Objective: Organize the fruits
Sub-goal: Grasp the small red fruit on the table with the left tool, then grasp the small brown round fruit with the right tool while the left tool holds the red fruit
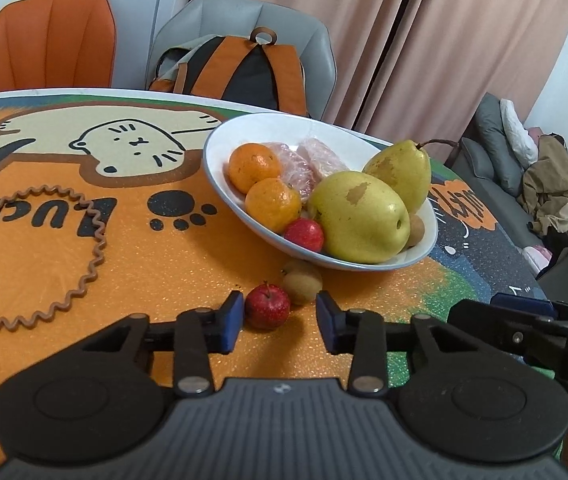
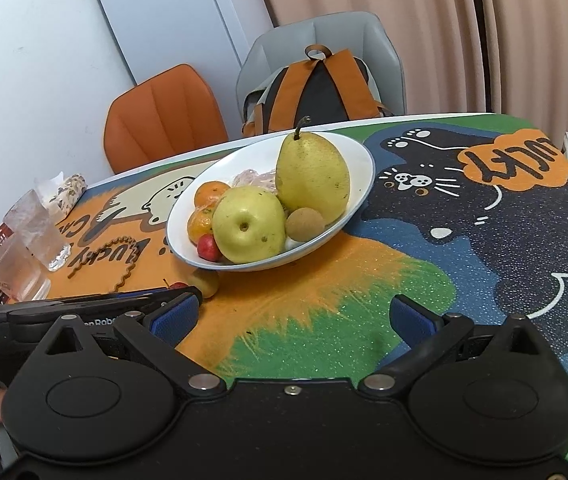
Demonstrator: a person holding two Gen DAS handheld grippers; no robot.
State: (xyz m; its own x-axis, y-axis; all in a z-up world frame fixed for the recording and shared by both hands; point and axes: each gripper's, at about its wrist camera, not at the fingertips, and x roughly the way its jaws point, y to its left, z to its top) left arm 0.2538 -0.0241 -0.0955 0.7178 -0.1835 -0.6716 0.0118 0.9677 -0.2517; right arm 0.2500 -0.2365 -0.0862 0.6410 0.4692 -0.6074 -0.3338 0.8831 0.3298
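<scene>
Left gripper (image 1: 280, 314) is partly open on the desk (image 1: 132, 264), left pad touching the small red fruit (image 1: 267, 305), right pad clear of it, so no grip yet; a brown fruit (image 1: 302, 282) sits just past at 1 o'clock, white bowl (image 1: 220, 184) at 12. I judge the red fruit light, firm, round and liable to roll, so I'd pinch across its widest middle, gently. Right gripper (image 2: 294, 316) wide open, empty.
</scene>
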